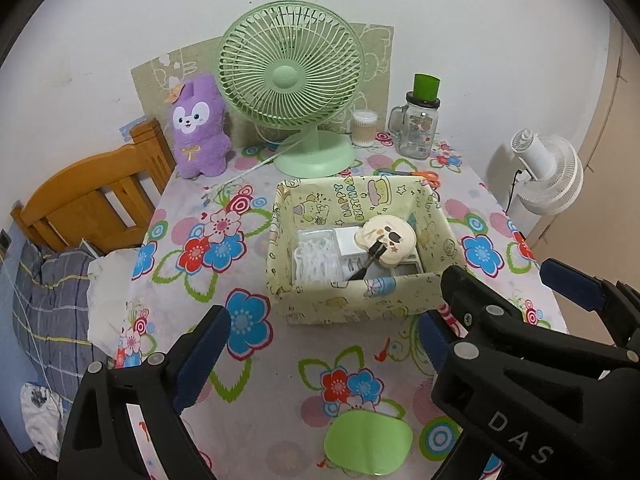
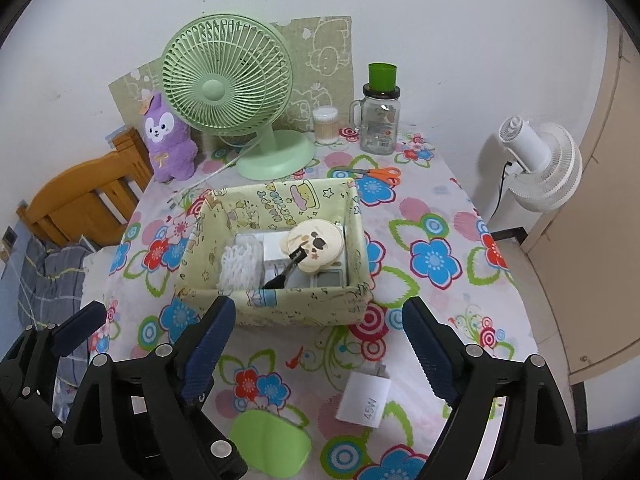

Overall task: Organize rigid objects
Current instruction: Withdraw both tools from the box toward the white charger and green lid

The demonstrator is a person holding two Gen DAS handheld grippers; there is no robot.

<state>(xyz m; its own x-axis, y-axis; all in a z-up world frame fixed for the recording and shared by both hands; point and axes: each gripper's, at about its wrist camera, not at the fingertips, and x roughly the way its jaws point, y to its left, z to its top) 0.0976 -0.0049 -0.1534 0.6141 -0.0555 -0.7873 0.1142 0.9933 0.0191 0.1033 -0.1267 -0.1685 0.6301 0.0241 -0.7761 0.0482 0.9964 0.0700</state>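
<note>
The right claw hangs over the flowered surface with its jaws spread wide and nothing between them; only bare cloth shows in the gap. The left claw is likewise wide apart and empty, and it sits just to the left of the right one, whose two blue-padded fingers show at the right edge of the left wrist view.

Straight ahead of both claws, just past the fingertips, stands the yellow-green patterned box, open at the top. Inside it lie a bear-shaped cream disc tilted against the right wall, a black clip leaning up against the disc, a white netted bundle on the left, and flat white and grey items under them that are too small to tell apart.

Below the right claw, nearer than the box, a white charger block lies flat under the right finger, and a light green oval pad lies near the left finger.

Beyond the box, a green desk fan stands to the left, a purple plush rabbit farther left, a cotton-swab tub and a glass mug jar with a green cap ahead, and orange-handled scissors just behind the box's far right corner. A white floor fan stands off the surface to the right.
</note>
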